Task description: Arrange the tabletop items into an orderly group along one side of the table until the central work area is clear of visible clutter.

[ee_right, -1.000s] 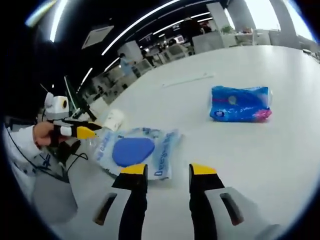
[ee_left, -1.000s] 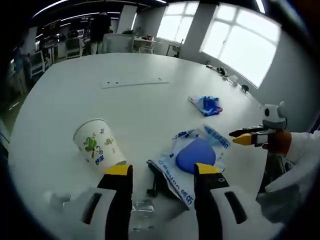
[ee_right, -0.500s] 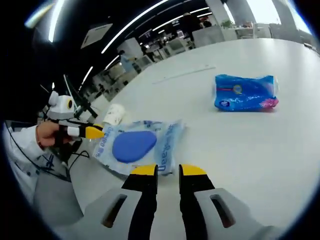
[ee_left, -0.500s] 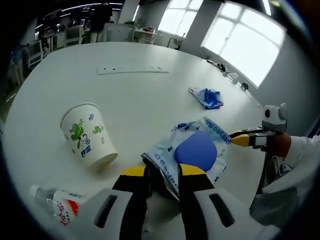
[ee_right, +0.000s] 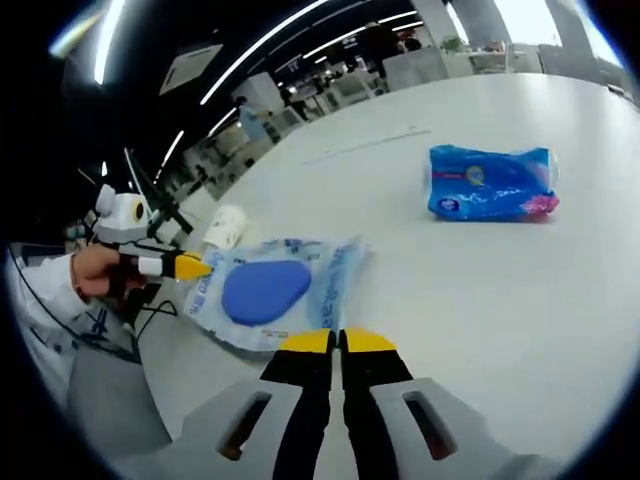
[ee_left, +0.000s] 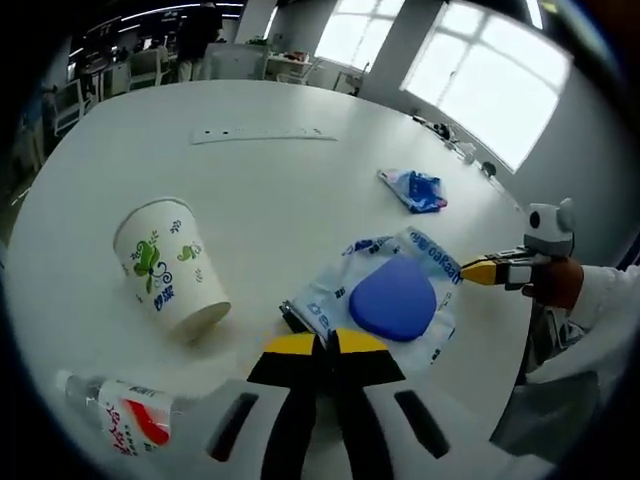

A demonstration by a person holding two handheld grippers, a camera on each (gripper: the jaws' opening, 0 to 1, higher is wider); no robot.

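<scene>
- Left gripper (ee_left: pixel 325 345): jaws pressed together, pinching the near corner of the clear bag with the blue disc (ee_left: pixel 388 298), flat on the white table (ee_left: pixel 270 210); seen in the right gripper view as a yellow-tipped tool (ee_right: pixel 178 266) in a hand (ee_right: pixel 95 272), tip touching the far edge of the same bag (ee_right: pixel 268 290).
- Right gripper (ee_right: pixel 335 343): jaws closed tip to tip at the bag's near edge; cannot tell whether any plastic is caught between them. Seen in the left gripper view as yellow tips (ee_left: pixel 480 271) beside the bag's outer edge, gripped by a hand (ee_left: pixel 555 283) with a white sleeve.
- Paper cup (ee_left: pixel 170 265) with green print: lying tipped on its side near the bag, on the side away from the right gripper; small and pale beyond the bag in the right gripper view (ee_right: pixel 226 228).
- Plastic bottle (ee_left: pixel 125 413) with red-and-white label: lying down, nearer the camera than the cup, well apart from the bag.
- Blue tissue pack (ee_right: pixel 490 183): flat on the table, well apart from the bag; small and crumpled-looking beyond the bag in the left gripper view (ee_left: pixel 413 189).
- Long pale strip (ee_left: pixel 264 134): lying far across the table, past the cup and bag.
</scene>
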